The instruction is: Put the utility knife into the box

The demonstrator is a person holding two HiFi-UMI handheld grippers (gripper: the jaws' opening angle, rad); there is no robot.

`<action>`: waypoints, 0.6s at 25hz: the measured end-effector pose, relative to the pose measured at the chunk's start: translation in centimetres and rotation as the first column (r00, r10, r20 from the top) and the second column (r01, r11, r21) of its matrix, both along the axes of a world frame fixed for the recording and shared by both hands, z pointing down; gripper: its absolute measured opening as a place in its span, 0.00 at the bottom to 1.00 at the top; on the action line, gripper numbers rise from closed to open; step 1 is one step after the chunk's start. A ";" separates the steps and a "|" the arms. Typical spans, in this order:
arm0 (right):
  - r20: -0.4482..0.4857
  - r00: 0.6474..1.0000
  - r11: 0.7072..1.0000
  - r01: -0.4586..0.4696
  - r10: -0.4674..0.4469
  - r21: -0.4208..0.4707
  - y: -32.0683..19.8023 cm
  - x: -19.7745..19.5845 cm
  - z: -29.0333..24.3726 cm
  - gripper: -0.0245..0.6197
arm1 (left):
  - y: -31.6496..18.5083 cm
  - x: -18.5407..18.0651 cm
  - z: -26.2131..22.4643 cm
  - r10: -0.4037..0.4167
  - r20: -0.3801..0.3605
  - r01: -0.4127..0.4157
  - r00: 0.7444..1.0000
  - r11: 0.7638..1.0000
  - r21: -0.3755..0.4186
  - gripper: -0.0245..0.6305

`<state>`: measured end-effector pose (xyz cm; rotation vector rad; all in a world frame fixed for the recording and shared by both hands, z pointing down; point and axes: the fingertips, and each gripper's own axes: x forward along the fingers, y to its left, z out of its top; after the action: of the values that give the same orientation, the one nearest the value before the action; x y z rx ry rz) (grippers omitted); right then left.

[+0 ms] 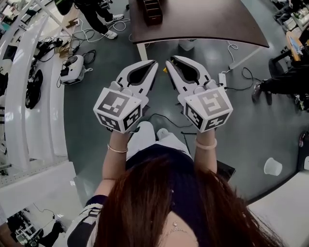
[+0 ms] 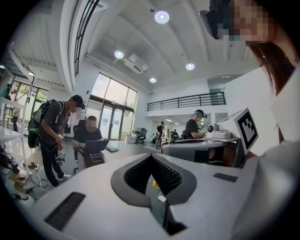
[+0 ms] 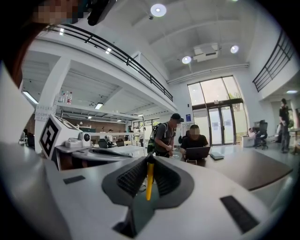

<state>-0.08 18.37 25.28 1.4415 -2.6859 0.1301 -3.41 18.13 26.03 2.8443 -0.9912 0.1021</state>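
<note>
Your utility knife (image 3: 149,180) is a slim yellow strip with a dark upper end, seen edge-on. It stands nearly upright between the ribbed pads of your right gripper (image 3: 148,160), whose jaws close on it at the tips; its body runs from twelve o'clock down toward six in the right gripper view. In the head view only a small yellow bit shows by that gripper's tip. A dark, slotted, box-like thing (image 1: 151,10) sits upright on the brown table (image 1: 207,21) at twelve o'clock, well apart from the knife; whether it is the box cannot be told.
</note>
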 end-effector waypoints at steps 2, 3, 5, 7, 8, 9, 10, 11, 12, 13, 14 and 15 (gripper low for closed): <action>0.001 1.000 1.000 0.003 -0.003 -0.004 -0.7 0.6 0.2 0.12 | -0.5 0.7 0.3 -0.003 0.005 0.003 1.000 1.000 -0.007 0.03; 0.002 1.000 1.000 0.004 -0.004 -0.006 -1.1 0.9 0.3 0.12 | -0.9 1.0 0.4 -0.003 0.008 0.003 1.000 1.000 -0.010 0.03; 0.008 1.000 1.000 0.005 -0.004 -0.010 -2.3 1.4 0.6 0.12 | -2.0 1.6 0.9 -0.001 0.013 0.001 1.000 1.000 -0.016 0.03; 0.008 1.000 1.000 0.003 -0.003 -0.015 -3.6 1.5 1.0 0.12 | -3.4 1.8 1.2 0.002 0.014 -0.002 1.000 1.000 -0.021 0.03; 0.007 1.000 1.000 0.002 -0.002 -0.017 -4.4 1.6 1.1 0.12 | -4.1 1.8 1.3 0.002 0.012 -0.002 1.000 1.000 -0.022 0.03; 0.006 1.000 1.000 -0.001 0.001 -0.017 -5.2 1.7 1.2 0.12 | -5.0 1.8 1.3 0.004 0.010 -0.003 1.000 1.000 -0.022 0.03; 0.005 1.000 1.000 -0.005 0.005 -0.017 -6.1 1.8 1.3 0.12 | -5.9 1.9 1.4 0.007 0.008 -0.006 1.000 1.000 -0.021 0.03; 0.005 1.000 1.000 -0.010 0.010 -0.017 -7.1 2.1 1.5 0.12 | -6.9 2.1 1.6 0.011 0.007 -0.011 1.000 1.000 -0.020 0.03; 0.004 1.000 1.000 -0.014 0.015 -0.017 -8.3 2.4 1.8 0.12 | -8.1 2.3 1.9 0.015 0.006 -0.015 1.000 1.000 -0.019 0.03; 0.003 1.000 1.000 -0.018 0.018 -0.016 -9.6 2.6 2.0 0.12 | -9.4 2.6 2.1 0.018 0.006 -0.018 1.000 1.000 -0.018 0.03; -0.001 1.000 1.000 -0.020 0.020 -0.016 -10.9 2.8 2.2 0.12 | -10.8 2.7 2.3 0.019 0.004 -0.019 1.000 1.000 -0.018 0.03; -0.005 1.000 1.000 -0.021 0.021 -0.015 -12.2 2.9 2.2 0.12 | -12.2 2.8 2.4 0.020 0.001 -0.020 1.000 1.000 -0.019 0.03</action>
<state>2.77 6.14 27.50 1.4645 -2.6610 0.1478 -0.56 5.96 28.48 2.8374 -0.9570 0.1154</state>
